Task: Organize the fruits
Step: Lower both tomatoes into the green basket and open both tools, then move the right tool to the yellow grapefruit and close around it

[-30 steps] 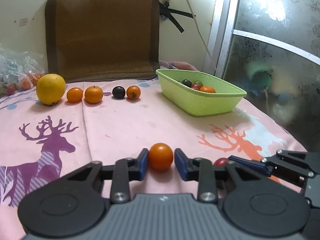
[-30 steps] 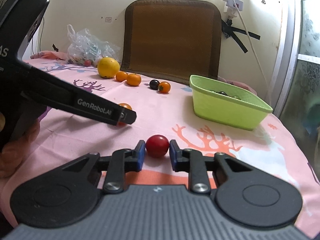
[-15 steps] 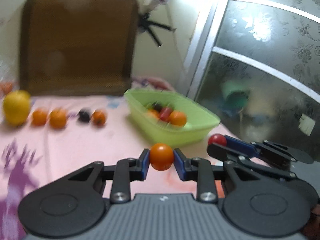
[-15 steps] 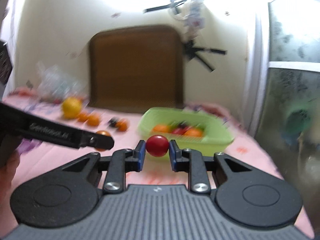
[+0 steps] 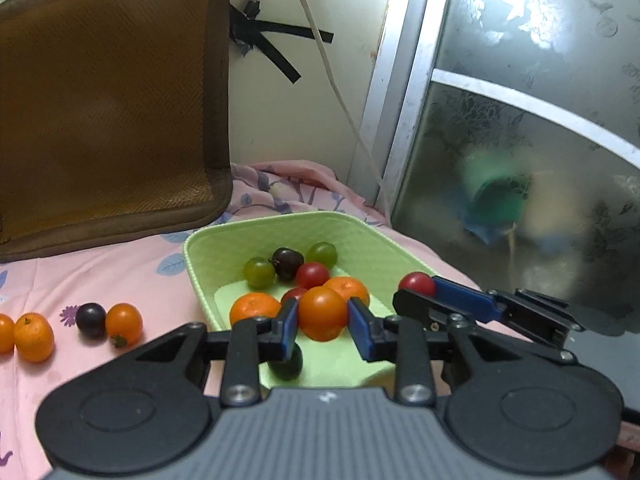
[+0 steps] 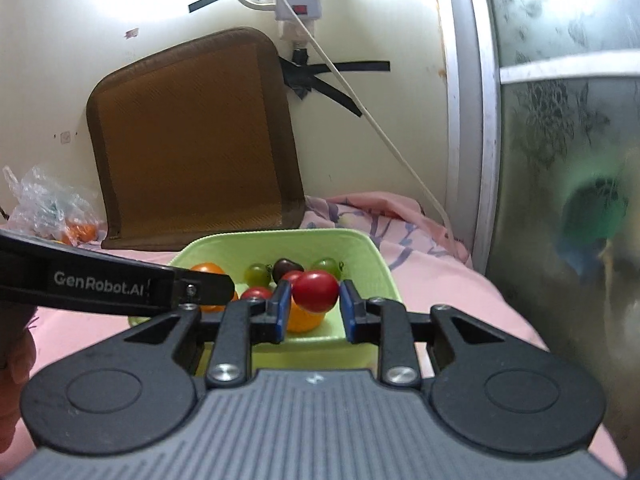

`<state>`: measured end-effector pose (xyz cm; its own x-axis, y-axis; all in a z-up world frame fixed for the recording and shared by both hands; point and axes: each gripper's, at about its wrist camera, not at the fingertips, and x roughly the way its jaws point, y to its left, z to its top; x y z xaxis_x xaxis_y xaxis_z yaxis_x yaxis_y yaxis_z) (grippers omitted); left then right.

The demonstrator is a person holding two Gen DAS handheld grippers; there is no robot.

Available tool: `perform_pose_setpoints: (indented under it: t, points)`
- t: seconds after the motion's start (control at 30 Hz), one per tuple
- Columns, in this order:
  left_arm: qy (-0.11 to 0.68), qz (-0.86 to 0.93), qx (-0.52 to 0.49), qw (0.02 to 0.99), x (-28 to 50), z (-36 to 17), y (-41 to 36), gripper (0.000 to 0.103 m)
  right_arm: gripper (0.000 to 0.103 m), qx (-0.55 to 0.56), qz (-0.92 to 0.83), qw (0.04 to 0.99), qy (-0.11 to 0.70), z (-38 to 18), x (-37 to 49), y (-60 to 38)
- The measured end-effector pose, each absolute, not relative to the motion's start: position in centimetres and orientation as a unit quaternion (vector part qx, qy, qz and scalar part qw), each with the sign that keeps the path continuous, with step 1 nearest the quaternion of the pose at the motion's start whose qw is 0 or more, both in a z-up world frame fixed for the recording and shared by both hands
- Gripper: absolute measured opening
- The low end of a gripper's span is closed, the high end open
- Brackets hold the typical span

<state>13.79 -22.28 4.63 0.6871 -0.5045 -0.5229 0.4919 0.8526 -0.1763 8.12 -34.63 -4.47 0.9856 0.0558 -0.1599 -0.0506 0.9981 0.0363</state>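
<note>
The pale green plastic basket [image 5: 200, 280] is sitting on the pink deer-print bedsheet [image 5: 100, 280], already holding small round fruits. Both grippers are hovering over it. The left gripper [image 5: 322, 322] is clamping a round orange tomato [image 5: 322, 312] in its jaws; the right gripper [image 6: 313, 304] is clamping a round red cherry tomato [image 6: 315, 291] in its own. The two tools are crowding one opening, so I judge they could knock together, or a fruit let go from this height could bounce off the pile and roll out over the low rim. Squeezing harder might split the soft skins. A dark fruit under the left jaws is mostly hidden, the row of loose fruits [image 5: 92, 320] on the sheet is being cut off at the left edge, and the clear plastic bag [image 6: 44, 208] is too blurred to read.
</note>
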Motion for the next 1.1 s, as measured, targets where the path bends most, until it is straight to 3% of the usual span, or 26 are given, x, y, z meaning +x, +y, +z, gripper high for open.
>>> perform_pose_setpoints:
  t: [0.03, 0.07, 0.13, 0.2, 0.43, 0.7, 0.77, 0.87, 1.0, 1.1]
  points:
    - [0.289, -0.269, -0.007, 0.919, 13.9, 4.5, -22.4, 0.032, 0.033, 0.022, 0.023, 0.996, 0.081, -4.6, 8.2, -34.8]
    - [0.288, -0.263, -0.003, 0.921, 14.0, 4.4, -22.3, 0.043, 0.033, 0.028, 0.021, 0.996, 0.078, -4.8, 8.1, -34.9]
    - [0.281, -0.258, -0.004, 0.924, 14.1, 4.4, -22.0, 0.053, 0.036, 0.041, 0.022, 0.996, 0.075, -4.6, 8.2, -35.3]
    - [0.279, -0.257, -0.011, 0.925, 14.0, 4.8, -21.3, 0.053, 0.046, 0.051, 0.021, 0.996, 0.072, -4.4, 8.2, -35.5]
    - [0.237, -0.222, -0.044, 0.945, 10.9, 6.7, -11.8, 0.053, 0.046, 0.046, 0.043, 0.996, 0.058, -2.5, 6.6, -33.7]
    - [0.236, 0.035, -0.084, 0.967, 8.6, 3.6, 4.7, 0.053, 0.049, 0.021, 0.200, 0.973, 0.114, -1.4, 7.9, -23.2]
    - [0.234, 0.076, -0.088, 0.965, 8.3, 2.3, 6.8, 0.052, 0.058, 0.014, 0.230, 0.963, 0.137, -1.7, 9.2, -19.6]
    - [0.225, 0.067, -0.150, 0.960, 7.9, 1.9, 9.0, 0.050, 0.063, -0.013, 0.252, 0.957, 0.146, -1.9, 11.0, -14.7]
    - [0.218, 0.057, -0.145, 0.963, 7.8, 1.9, 8.8, 0.049, 0.067, -0.011, 0.260, 0.951, 0.165, -2.3, 14.0, -10.2]
    - [0.225, 0.064, -0.169, 0.958, 7.7, 1.7, 9.7, 0.050, 0.077, -0.022, 0.244, 0.956, 0.158, -2.7, 16.0, -8.0]
